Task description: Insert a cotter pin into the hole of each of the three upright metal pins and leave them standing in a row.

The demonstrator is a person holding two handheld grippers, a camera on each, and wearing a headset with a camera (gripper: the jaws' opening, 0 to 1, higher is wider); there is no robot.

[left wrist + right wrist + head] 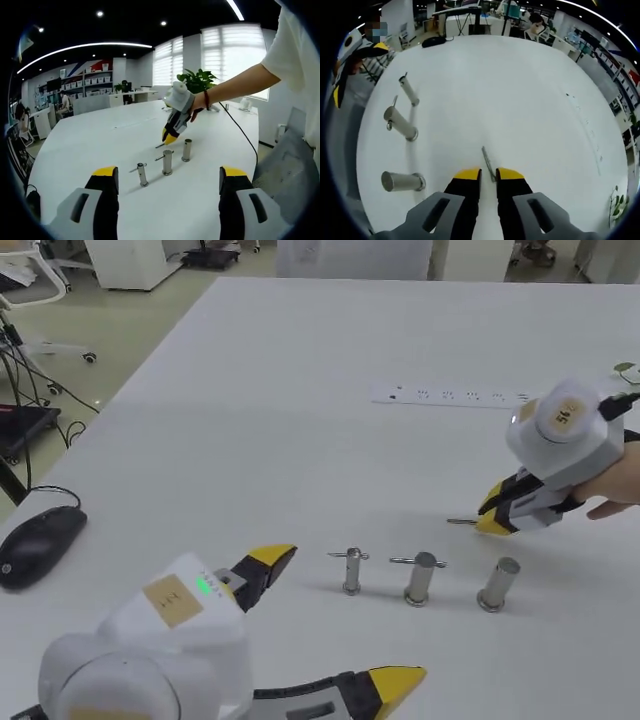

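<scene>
Gaping wide and empty at the near left, the left gripper (342, 618) faces the standing row, where the left metal pin (351, 573) and middle metal pin (420, 580) carry cotter pins (349, 555). Just beyond the right metal pin (497, 584), the right gripper (492, 523) pinches a loose cotter pin (461, 522), jaws almost together.

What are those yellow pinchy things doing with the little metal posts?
A person works at a white table with a gripper in each hand. The right gripper pinches a cotter pin close to three upright metal pins standing in a row. In the head view, the left pin and the middle pin already have a cotter pin through the top; the right pin has none yet. The left gripper hangs open, holding nothing.
</scene>
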